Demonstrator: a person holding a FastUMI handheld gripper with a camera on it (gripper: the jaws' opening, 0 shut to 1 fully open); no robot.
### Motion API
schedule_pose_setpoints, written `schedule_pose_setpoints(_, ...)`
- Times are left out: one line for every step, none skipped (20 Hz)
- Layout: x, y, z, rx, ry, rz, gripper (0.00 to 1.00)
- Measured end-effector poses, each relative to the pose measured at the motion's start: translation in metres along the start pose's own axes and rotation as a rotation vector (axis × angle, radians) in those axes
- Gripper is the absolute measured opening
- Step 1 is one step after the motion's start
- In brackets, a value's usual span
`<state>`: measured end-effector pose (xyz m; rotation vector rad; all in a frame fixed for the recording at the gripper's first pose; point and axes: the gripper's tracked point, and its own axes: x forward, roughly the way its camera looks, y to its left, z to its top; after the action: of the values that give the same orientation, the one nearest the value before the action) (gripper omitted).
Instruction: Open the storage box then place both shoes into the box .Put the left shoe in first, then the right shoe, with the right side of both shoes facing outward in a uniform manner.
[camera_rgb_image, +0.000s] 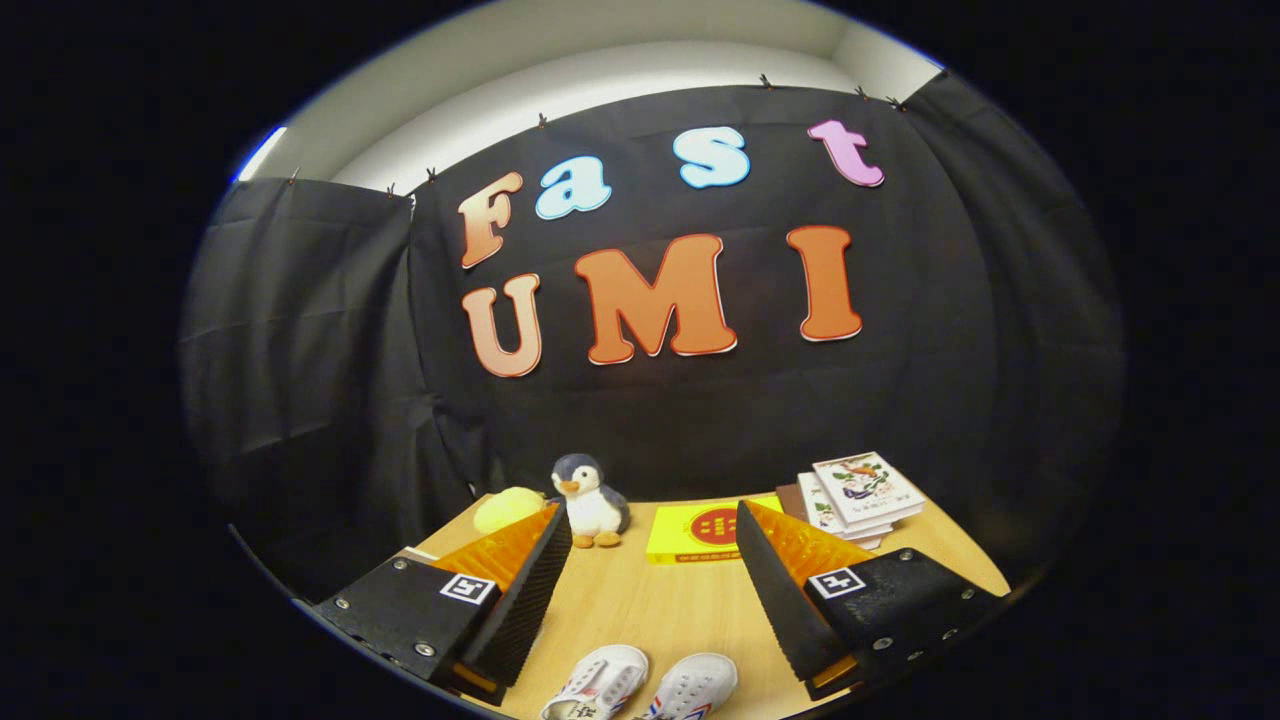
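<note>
While the black-and-orange two-finger gripper (655, 545) hangs wide apart over the pale wooden table (650, 610), gripping nothing, two small white canvas shoes (645, 688) lie side by side near it — between the fingers; far off stands a plush penguin (590, 500).

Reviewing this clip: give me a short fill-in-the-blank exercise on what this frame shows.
1. The gripper fingers stand ____, with nothing between them.
2. Two white ____ lie on the table between the fingers.
3. The penguin stands beside a yellow ____ box.
4. The books lie in a ____ beyond the right finger.

Missing words: open; shoes; flat; stack
</note>
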<state>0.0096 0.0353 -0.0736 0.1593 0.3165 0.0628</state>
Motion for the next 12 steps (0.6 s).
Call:
schedule_pose_setpoints(0.002, 0.008, -0.009, 0.012, 0.036, 0.03, 0.97)
schedule_pose_setpoints(0.005, 0.018, -0.023, 0.029, 0.088, 0.061, 0.98)
schedule_pose_setpoints(0.007, 0.027, -0.037, 0.052, 0.139, 0.094, 0.98)
schedule_pose_setpoints(0.008, 0.037, -0.051, 0.077, 0.187, 0.124, 0.98)
schedule_pose_setpoints(0.008, 0.046, -0.063, 0.101, 0.23, 0.154, 0.98)
schedule_pose_setpoints(0.008, 0.055, -0.073, 0.124, 0.268, 0.181, 0.98)
schedule_pose_setpoints(0.009, 0.065, -0.083, 0.143, 0.306, 0.211, 0.97)
schedule_pose_setpoints(0.01, 0.075, -0.096, 0.157, 0.348, 0.241, 0.97)
schedule_pose_setpoints(0.01, 0.083, -0.106, 0.167, 0.385, 0.268, 0.97)
schedule_pose_setpoints(0.008, 0.092, -0.117, 0.178, 0.424, 0.292, 0.96)
schedule_pose_setpoints(0.006, 0.1, -0.128, 0.194, 0.463, 0.319, 0.96)
schedule_pose_setpoints(0.004, 0.109, -0.138, 0.212, 0.505, 0.346, 0.96)
